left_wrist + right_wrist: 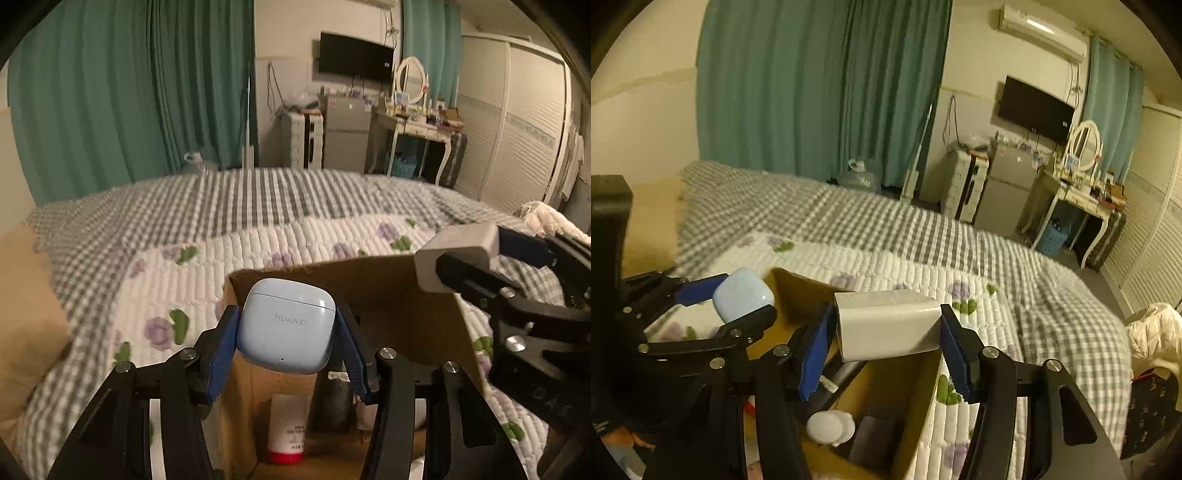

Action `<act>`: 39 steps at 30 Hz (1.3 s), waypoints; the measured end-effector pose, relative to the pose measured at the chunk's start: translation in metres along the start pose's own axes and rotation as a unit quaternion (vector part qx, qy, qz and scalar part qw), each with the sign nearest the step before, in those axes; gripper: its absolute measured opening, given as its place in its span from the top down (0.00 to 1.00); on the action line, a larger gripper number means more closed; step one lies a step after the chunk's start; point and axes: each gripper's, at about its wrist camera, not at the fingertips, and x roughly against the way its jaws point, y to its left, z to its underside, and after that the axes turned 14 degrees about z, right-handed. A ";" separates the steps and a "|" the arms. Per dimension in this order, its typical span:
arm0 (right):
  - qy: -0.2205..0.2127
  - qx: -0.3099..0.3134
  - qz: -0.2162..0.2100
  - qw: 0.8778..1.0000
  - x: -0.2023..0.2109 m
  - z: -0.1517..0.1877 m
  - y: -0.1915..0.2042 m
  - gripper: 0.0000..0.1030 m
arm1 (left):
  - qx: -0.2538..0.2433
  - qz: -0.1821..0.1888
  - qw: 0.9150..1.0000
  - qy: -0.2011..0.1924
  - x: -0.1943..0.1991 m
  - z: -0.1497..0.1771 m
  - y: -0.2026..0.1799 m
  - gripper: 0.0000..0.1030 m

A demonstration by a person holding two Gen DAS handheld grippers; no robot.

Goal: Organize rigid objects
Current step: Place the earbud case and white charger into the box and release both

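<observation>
My left gripper (287,328) is shut on a light blue Huawei earbud case (288,323) and holds it above the open cardboard box (388,280) on the bed. It also shows in the right wrist view (742,299). My right gripper (886,328) is shut on a white charger block (886,323), also above the box (916,398); the block shows at the right of the left wrist view (458,254). Inside the box lie a white tube with a red cap (286,428), a dark cylinder (332,398), a white round object (829,426) and a grey object (873,435).
The box sits on a bed with a grey checked and floral quilt (221,221). Teal curtains (129,92) hang behind. A fridge (345,129), a dressing table with mirror (417,114) and a wardrobe (517,122) stand across the room. A white jacket (1152,336) lies at the right.
</observation>
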 end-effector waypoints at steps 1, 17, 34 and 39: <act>0.010 -0.002 -0.002 1.000 -0.012 0.002 0.001 0.47 | 0.000 0.000 1.000 0.007 -0.009 0.001 0.002 0.49; 0.033 -0.026 -0.012 0.999 -0.062 0.026 -0.003 0.47 | -0.003 -0.003 0.999 0.033 -0.046 0.014 0.003 0.48; -0.067 -0.057 0.013 0.996 0.115 -0.011 -0.054 0.13 | -0.046 -0.018 0.996 -0.074 0.125 0.006 -0.039 0.04; -0.073 -0.039 0.017 0.996 0.168 0.011 -0.047 0.06 | -0.050 -0.013 0.995 -0.086 0.168 0.034 -0.044 0.00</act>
